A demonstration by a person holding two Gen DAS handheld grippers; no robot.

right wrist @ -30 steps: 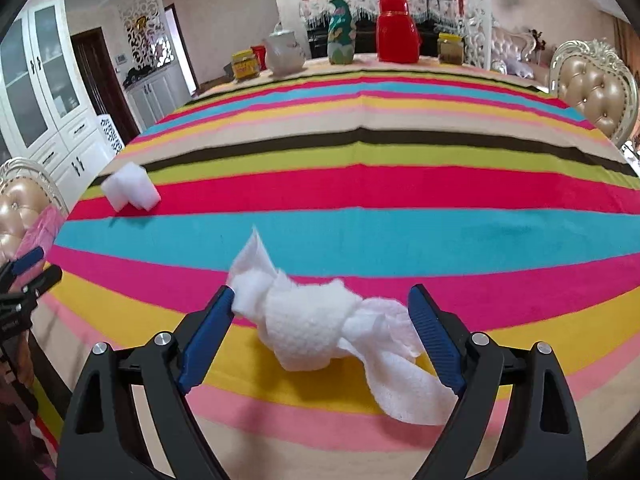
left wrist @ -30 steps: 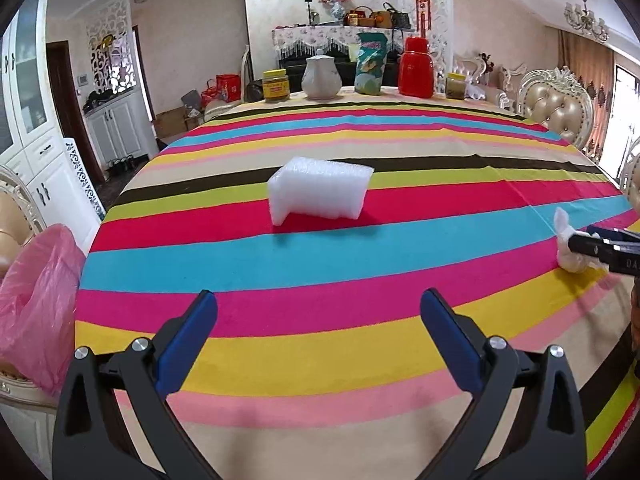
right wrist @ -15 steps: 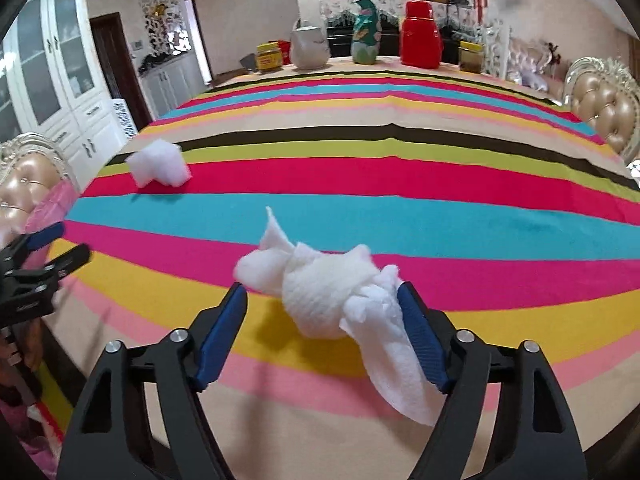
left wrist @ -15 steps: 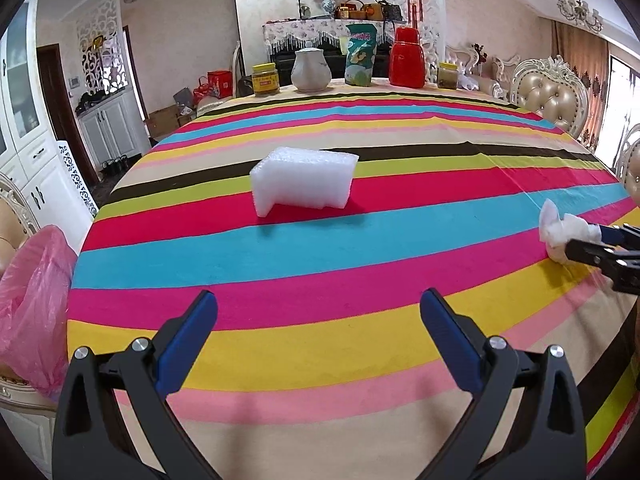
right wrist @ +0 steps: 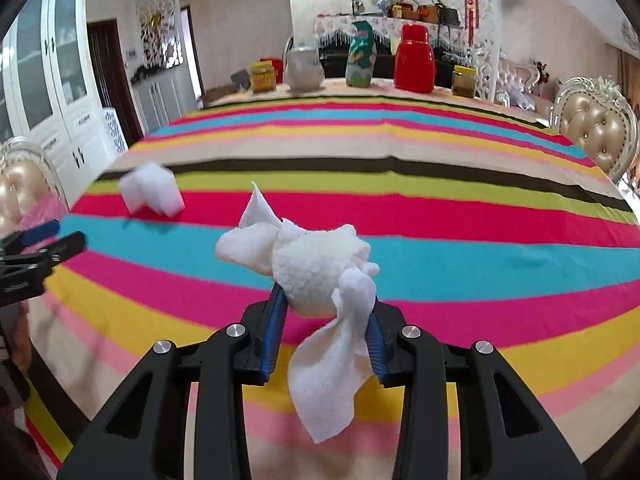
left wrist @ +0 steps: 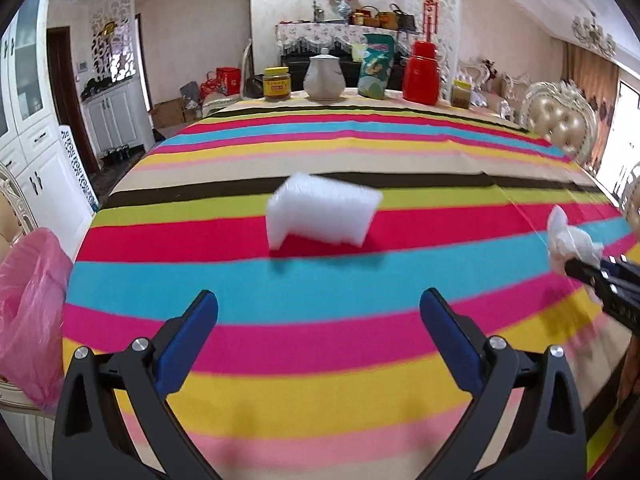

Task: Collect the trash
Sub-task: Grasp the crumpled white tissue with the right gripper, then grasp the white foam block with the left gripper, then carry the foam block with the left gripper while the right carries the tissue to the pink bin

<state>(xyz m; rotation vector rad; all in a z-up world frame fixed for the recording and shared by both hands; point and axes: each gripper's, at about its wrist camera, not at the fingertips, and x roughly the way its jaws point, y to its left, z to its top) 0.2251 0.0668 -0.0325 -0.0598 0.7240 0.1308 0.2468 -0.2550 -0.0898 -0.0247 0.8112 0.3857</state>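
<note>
Clamping the crumpled white paper towel wad [right wrist: 316, 276] above the striped tablecloth [right wrist: 440, 216], R gripper [right wrist: 325, 332] has it pinched w/ a loose tail hanging; could snag or slip. L gripper [left wrist: 319, 322] gapes empty, white foam block [left wrist: 322, 216] well ahead; pink plastic bag [left wrist: 28, 312] far left.

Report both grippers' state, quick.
Left gripper: open, empty.
Right gripper: closed on the crumpled white paper tissue.

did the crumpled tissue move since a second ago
Yes. The crumpled tissue has lifted off the yellow stripe of the tablecloth and now hangs clamped in the right tongs.
</note>
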